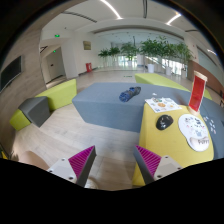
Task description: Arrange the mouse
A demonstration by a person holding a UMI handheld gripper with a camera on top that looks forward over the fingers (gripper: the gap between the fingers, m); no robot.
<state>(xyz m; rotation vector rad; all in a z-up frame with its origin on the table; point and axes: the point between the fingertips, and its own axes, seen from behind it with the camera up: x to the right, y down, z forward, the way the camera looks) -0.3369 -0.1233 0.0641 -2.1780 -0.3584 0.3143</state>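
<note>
Mouse (164, 122) small, indistinct beyond open fingers (80, 163)

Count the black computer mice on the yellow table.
1. The black computer mouse lies on the yellow table, beyond the right finger of the open tongs, beside a white round plate. Others may be hidden.

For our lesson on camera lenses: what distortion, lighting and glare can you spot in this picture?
Gripper view: strong fisheye bending, the yellow table and the floor curve outward; ceiling strip lights glare white; soft, even indoor light with faint shadows; the open fingers loom large nearby, while the distant plants look small and soft.
</note>
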